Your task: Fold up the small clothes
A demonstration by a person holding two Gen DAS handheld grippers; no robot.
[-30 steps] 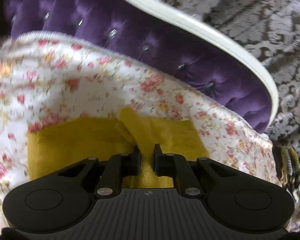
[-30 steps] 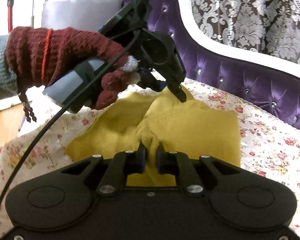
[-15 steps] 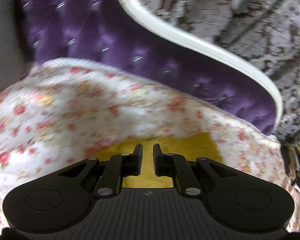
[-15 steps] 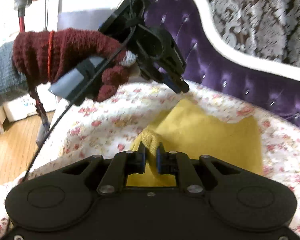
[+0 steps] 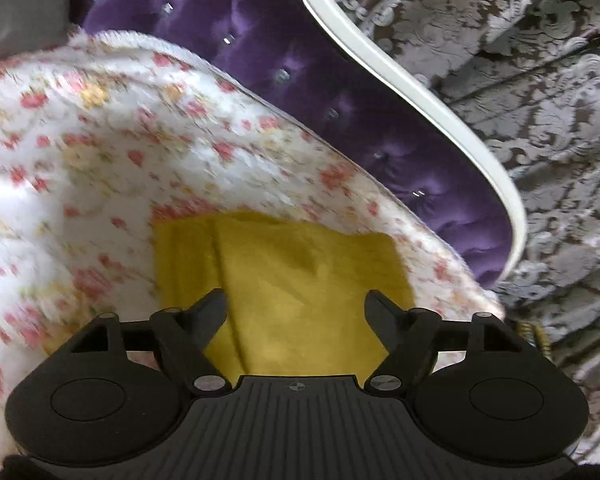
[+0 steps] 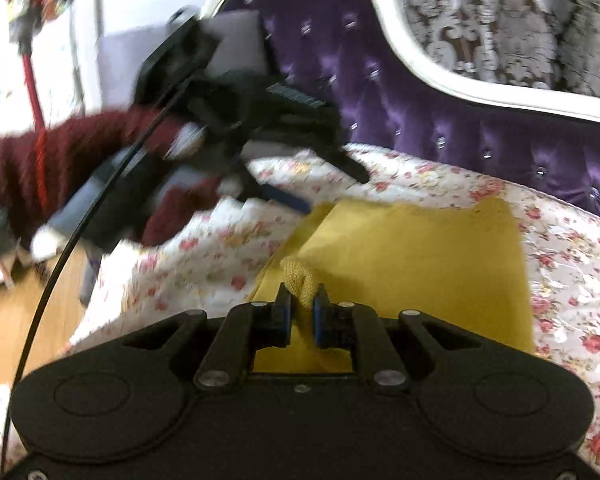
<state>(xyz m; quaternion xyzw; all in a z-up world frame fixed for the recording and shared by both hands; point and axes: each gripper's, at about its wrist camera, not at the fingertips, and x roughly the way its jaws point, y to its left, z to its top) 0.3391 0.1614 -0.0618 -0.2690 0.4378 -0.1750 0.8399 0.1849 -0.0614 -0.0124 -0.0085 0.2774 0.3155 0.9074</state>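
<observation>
Left hand-held gripper [image 5: 296, 304] jaws opening, nothing pinched, over yellow cloth [image 5: 300, 280] on floral bedspread [image 5: 100, 152]. Right hand-held gripper [image 6: 300, 308] clamps cloth's knit edge, probably a cuff, at 6 o'clock.

Your clear room is the floral cover [image 5: 112, 168] left of the yellow cloth [image 5: 300, 280]. The purple tufted backrest [image 5: 340, 92] walls off the far edge. Left gripper [image 6: 328, 188] hangs over the cloth's far-left corner.
</observation>
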